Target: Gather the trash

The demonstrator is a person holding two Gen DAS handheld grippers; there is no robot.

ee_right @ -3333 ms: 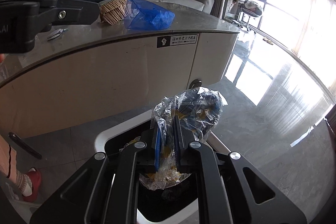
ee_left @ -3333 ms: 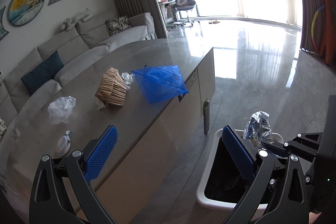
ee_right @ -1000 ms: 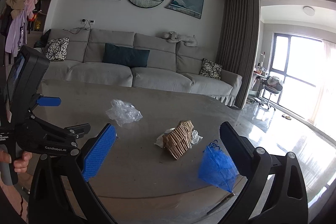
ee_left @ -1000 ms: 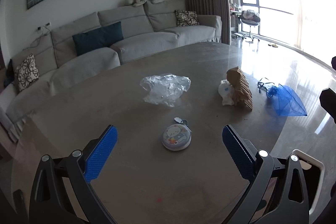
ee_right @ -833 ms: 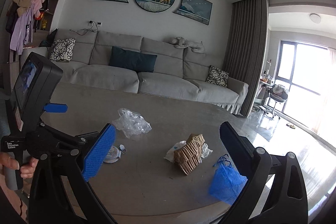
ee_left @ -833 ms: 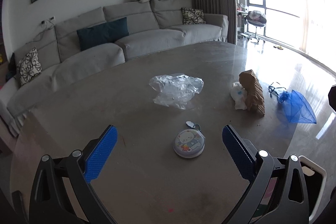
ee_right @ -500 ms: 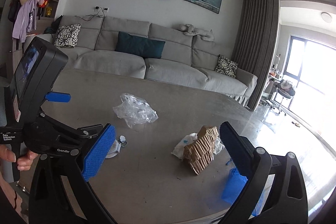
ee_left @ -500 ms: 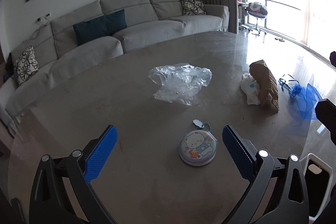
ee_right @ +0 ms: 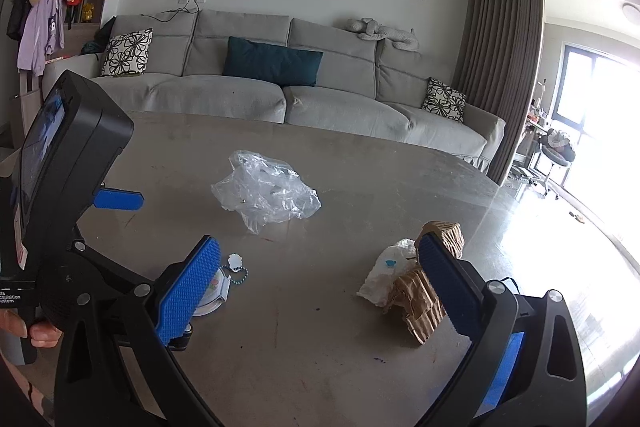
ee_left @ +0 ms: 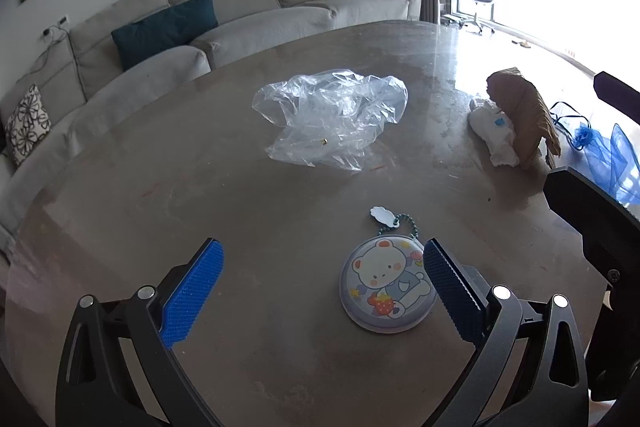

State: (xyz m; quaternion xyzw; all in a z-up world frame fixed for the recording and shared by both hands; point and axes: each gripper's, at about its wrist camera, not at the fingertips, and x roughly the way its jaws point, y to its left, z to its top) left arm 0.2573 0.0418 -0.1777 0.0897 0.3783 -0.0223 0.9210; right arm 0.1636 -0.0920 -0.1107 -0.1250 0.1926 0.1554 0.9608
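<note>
Both of your grippers, left gripper (ee_left: 320,291) and right gripper (ee_right: 320,291), are released and empty. The clear plastic bag (ee_left: 332,119) lies mid-table (ee_left: 140,187); pinch a raised crinkle, skipping the bear keychain (ee_left: 386,291).

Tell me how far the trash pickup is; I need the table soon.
Nothing is in hand: the left hand-held gripper and right hand-held gripper are both open and empty. Left on the table: plastic bag, cardboard, white wad, blue net. No trash visibly binned.
</note>
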